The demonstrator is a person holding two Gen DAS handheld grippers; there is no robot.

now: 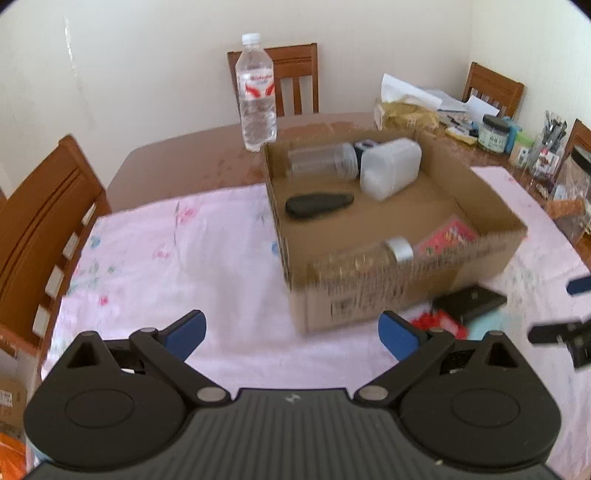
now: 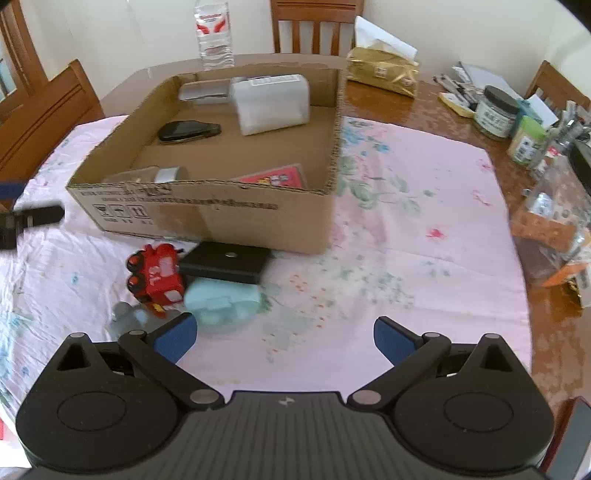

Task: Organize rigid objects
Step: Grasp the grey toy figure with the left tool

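Observation:
An open cardboard box sits on the pink cloth. Inside lie a white plastic container, a clear jar, a black oval case, a silver-capped jar and a red card pack. In front of the box lie a red toy truck, a black flat block, a pale teal piece and a grey piece. My right gripper is open just right of them. My left gripper is open, empty, before the box's near-left corner.
A water bottle stands behind the box. Wooden chairs ring the table. A gold packet, a dark-lidded jar, pens and bags crowd the right side. The cloth right of the box is open.

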